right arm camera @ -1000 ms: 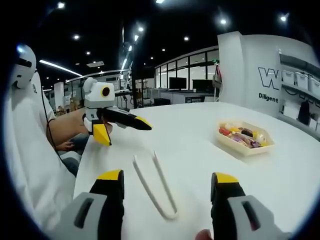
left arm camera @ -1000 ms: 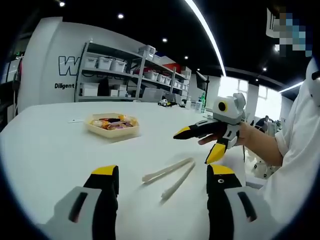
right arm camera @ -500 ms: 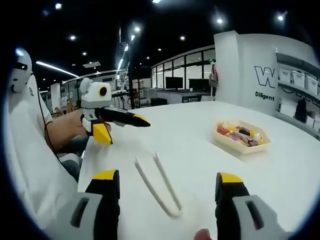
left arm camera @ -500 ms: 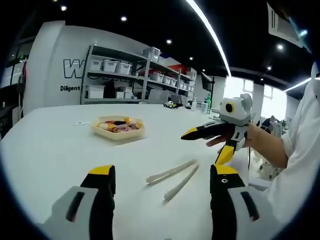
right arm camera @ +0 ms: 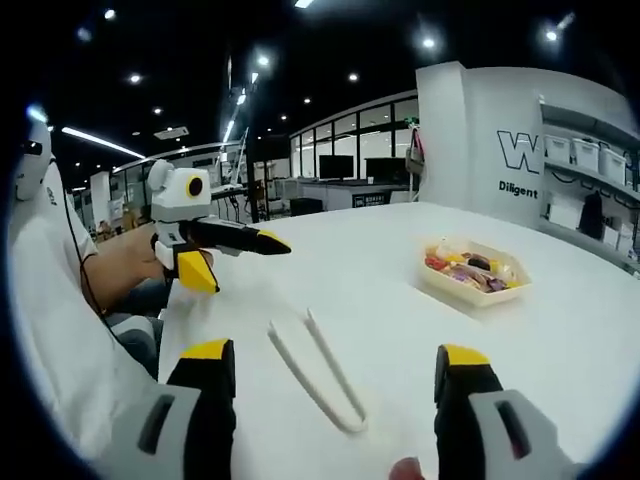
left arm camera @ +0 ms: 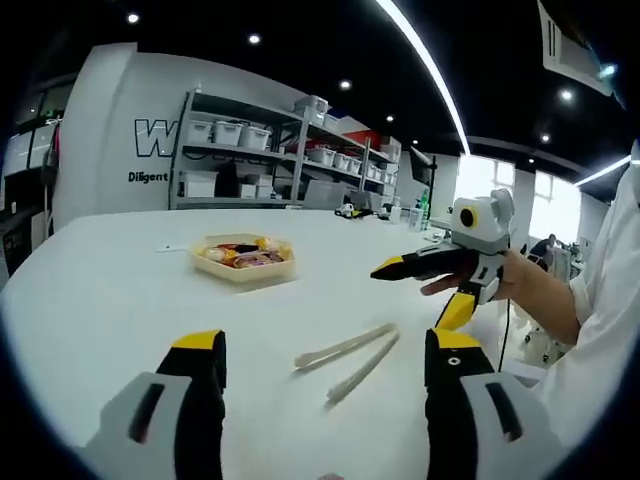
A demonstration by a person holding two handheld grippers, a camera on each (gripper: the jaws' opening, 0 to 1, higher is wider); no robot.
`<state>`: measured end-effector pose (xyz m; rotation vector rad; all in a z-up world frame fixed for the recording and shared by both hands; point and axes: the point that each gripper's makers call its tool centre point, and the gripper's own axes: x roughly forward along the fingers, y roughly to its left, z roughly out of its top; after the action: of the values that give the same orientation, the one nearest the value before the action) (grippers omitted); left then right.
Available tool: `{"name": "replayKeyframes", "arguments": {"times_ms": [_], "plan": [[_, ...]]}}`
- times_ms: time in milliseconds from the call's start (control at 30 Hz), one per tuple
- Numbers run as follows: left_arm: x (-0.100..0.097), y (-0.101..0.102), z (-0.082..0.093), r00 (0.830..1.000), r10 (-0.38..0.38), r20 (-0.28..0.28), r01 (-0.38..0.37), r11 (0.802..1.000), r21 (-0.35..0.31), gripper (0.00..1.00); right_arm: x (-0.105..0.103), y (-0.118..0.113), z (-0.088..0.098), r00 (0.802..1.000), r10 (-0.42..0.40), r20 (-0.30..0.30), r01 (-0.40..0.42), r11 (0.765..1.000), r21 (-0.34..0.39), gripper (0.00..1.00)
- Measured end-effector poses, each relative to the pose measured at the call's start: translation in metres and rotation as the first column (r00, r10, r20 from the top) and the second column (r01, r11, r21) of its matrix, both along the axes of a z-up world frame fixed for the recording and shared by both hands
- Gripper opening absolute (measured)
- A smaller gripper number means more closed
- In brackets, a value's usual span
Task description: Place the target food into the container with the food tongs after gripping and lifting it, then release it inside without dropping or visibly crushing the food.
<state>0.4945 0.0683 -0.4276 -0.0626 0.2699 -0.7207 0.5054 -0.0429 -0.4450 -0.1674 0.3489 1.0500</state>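
The tongs lie flat on the white table, low and just right of centre in the left gripper view, and nobody has them yet. The left gripper hangs above the table with its jaws spread wide and nothing between them; the tongs sit just ahead of it, inside the gap between the two yellow tips. Their long axis runs on a slant, from the lower middle of the frame up toward the right. In the right gripper view the tongs show as a narrow V in the lower centre, the joined bend nearest the camera and the two open ends pointing away, up and to the left. The right gripper is wide open too, holding nothing, and the bend lies squarely between its jaws. Judged from both views, the right one looks the better placed: the joined end faces it head-on, while the left meets the tongs from their open ends, at an angle. The tray of food waits well beyond the tongs, left of centre in the left gripper view and at the right of the right gripper view. No food has been lifted.
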Motion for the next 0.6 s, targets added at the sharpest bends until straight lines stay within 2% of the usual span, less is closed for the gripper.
{"name": "replayKeyframes", "arguments": {"times_ms": [600], "plan": [[0.000,0.000,0.004,0.999,0.033,-0.010,-0.033,0.999,0.007,0.90,0.006,-0.012,0.003,0.992,-0.114,-0.047,0.115,0.993,0.011,0.85]]}}
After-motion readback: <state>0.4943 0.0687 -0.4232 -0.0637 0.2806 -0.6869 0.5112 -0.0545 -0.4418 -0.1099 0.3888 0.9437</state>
